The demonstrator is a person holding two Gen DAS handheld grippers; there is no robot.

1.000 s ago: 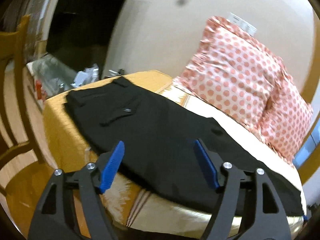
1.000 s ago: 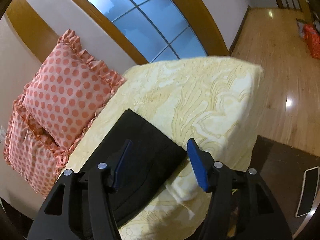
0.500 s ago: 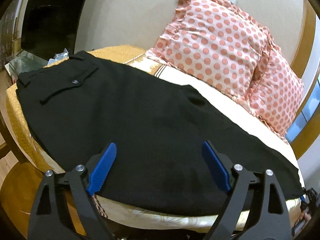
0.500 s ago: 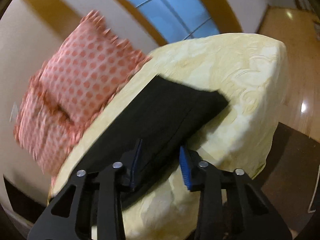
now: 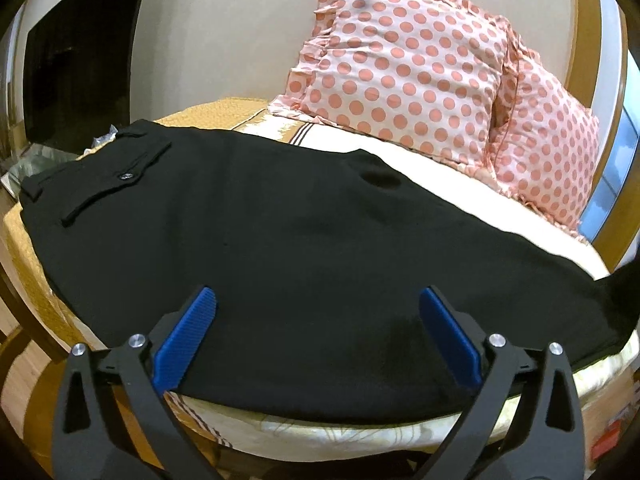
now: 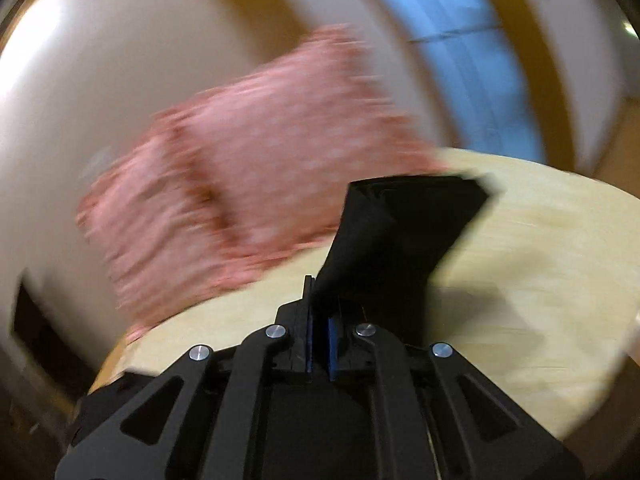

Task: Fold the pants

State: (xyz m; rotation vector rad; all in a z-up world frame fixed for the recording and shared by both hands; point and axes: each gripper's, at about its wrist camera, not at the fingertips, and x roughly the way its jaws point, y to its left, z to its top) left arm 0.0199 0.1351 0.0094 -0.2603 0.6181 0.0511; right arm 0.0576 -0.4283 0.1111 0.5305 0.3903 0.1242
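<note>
The pants [image 5: 280, 240] are matt black cloth — on a bed cover [image 5: 320, 436] with a soft sheen (woven pattern); behind the pants, dotted cloth pillows [image 5: 404, 68].

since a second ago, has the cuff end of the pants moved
Yes. The pants' cuff end, which lay flat on the bedspread beside the pillows, is now pinched in the shut right gripper and raised off the bedspread, toward the pillows.
</note>
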